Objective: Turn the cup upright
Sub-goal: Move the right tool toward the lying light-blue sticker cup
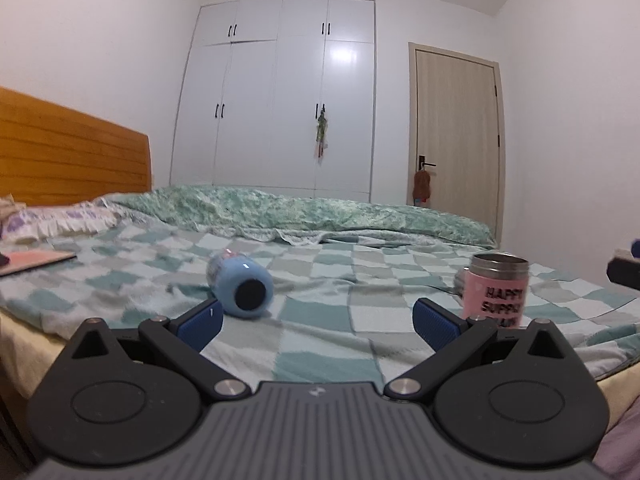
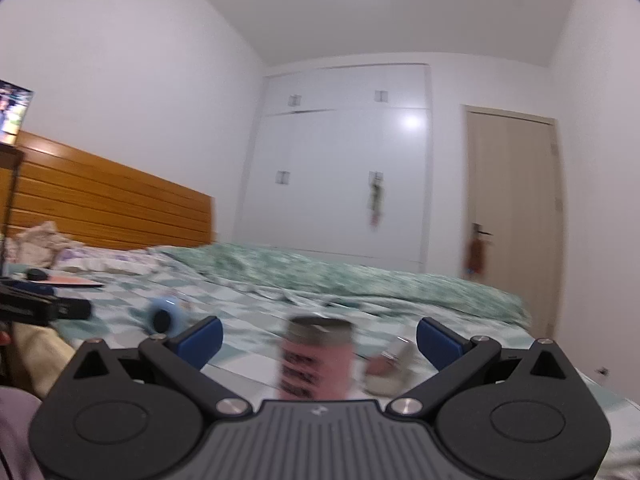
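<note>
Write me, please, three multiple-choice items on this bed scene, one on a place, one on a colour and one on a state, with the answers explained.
1. Where does the blue cup lie?
A. On the checked blanket
B. On the headboard
C. Inside the wardrobe

2. What colour is the label of the upright cup?
A. Green
B. Pink
C. Yellow

3. In what state is the left tool?
A. Shut on the blue cup
B. Shut on nothing
C. Open, holding nothing

Answers:
1. A: the left wrist view shows it on its side on the blanket, dark base toward the camera.
2. B: its metal rim sits above a pink band with black lettering.
3. C: its blue fingers stand wide apart with only blanket between them. The right tool is open as well, facing the pink-labelled cup.
</note>
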Demonstrator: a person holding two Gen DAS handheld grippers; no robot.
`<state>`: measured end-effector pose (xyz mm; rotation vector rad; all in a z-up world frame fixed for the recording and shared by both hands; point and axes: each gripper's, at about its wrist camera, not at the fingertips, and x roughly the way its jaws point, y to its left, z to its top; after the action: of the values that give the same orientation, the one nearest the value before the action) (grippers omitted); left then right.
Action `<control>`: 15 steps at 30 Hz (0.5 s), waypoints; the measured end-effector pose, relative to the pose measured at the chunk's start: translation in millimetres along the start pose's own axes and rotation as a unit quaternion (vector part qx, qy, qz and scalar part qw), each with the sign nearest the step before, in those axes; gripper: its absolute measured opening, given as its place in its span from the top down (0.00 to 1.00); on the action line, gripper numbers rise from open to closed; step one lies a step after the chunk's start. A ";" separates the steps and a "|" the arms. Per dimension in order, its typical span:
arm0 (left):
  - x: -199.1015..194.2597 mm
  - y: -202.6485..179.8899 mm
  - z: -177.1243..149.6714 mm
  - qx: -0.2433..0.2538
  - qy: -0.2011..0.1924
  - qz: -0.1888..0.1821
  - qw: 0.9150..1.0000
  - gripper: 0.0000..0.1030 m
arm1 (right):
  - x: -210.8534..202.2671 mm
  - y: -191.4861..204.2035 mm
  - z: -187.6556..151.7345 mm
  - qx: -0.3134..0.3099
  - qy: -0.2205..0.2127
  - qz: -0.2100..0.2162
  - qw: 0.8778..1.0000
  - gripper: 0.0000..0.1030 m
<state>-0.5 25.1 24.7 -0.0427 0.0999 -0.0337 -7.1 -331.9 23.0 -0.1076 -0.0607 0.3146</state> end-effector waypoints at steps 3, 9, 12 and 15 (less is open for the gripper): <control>2.6 13.4 8.5 -0.001 -0.001 0.005 1.000 0.00 | 16.7 18.5 11.4 -0.011 -0.003 0.035 0.999 0.00; 17.3 49.2 24.7 0.011 0.012 0.008 1.000 0.00 | 60.3 54.9 24.2 -0.029 0.003 0.092 0.995 0.00; 28.9 68.4 31.6 0.022 0.017 0.015 1.000 0.00 | 89.7 73.4 32.2 -0.037 0.012 0.115 0.993 0.00; 40.4 83.1 35.8 0.028 0.020 0.017 0.999 0.00 | 120.9 88.8 39.2 -0.039 0.022 0.145 0.988 0.00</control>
<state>45.9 108.1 52.5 0.0153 0.1388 -0.0033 77.5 -206.5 56.8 -0.2027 -0.0129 0.5996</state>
